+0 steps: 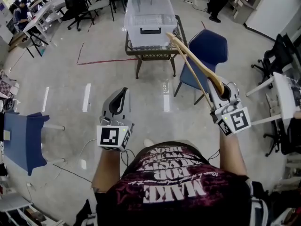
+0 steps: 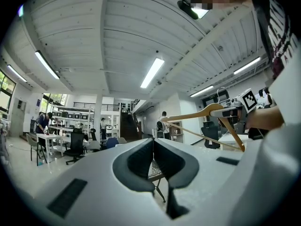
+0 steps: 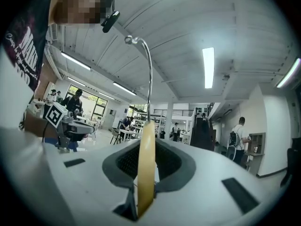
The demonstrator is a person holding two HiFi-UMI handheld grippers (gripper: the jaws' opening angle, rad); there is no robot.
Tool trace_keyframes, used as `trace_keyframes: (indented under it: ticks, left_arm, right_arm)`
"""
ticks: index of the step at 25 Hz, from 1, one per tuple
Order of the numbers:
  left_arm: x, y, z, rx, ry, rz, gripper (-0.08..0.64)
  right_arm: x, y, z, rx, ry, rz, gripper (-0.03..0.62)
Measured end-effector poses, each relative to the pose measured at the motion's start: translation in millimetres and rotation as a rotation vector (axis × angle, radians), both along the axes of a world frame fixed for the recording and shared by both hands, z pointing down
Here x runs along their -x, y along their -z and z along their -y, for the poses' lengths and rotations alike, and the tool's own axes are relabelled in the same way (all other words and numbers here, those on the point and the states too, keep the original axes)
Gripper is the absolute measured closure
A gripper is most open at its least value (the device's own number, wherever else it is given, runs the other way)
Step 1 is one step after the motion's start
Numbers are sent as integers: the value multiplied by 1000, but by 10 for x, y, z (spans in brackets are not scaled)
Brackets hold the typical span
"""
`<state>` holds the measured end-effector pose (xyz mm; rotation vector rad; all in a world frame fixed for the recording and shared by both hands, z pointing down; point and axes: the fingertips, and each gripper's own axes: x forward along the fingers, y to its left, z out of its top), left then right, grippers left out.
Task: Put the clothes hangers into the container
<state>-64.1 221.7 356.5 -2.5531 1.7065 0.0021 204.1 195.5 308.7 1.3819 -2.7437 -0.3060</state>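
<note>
Wooden hanger [image 1: 195, 65] is clamped at its neck in your right gripper [image 1: 221, 86], pads tight on the wood. Its arms aim ahead at the clear plastic container [image 1: 141, 25] on the small table [image 1: 155, 56]: carried, not yet dropped. Left gripper [image 1: 118, 102]: jaws together, empty. Container: no hangers visible inside.

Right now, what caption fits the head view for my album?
Right tongs clamp a wooden hanger pointing toward the clear container; left tongs shut, empty.
</note>
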Motion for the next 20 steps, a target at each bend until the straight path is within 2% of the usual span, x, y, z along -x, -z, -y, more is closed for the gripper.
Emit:
trace_keyframes:
  ticks: [4, 8, 13, 20]
  left_arm:
    - [-42, -10, -71, 21, 34, -34, 552]
    - [-376, -24, -211, 38, -22, -10, 552]
    - [-646, -57, -281, 64, -27, -2, 552]
    - [-650, -107, -437, 93, 7, 21, 552]
  right_arm:
    - [-37, -31, -129, 2, 31, -30, 532]
    - [-191, -61, -319, 17, 28, -31, 532]
    - [-484, -125, -391, 43, 8, -4, 533]
    - [-665, -108, -461, 43, 10, 19, 532]
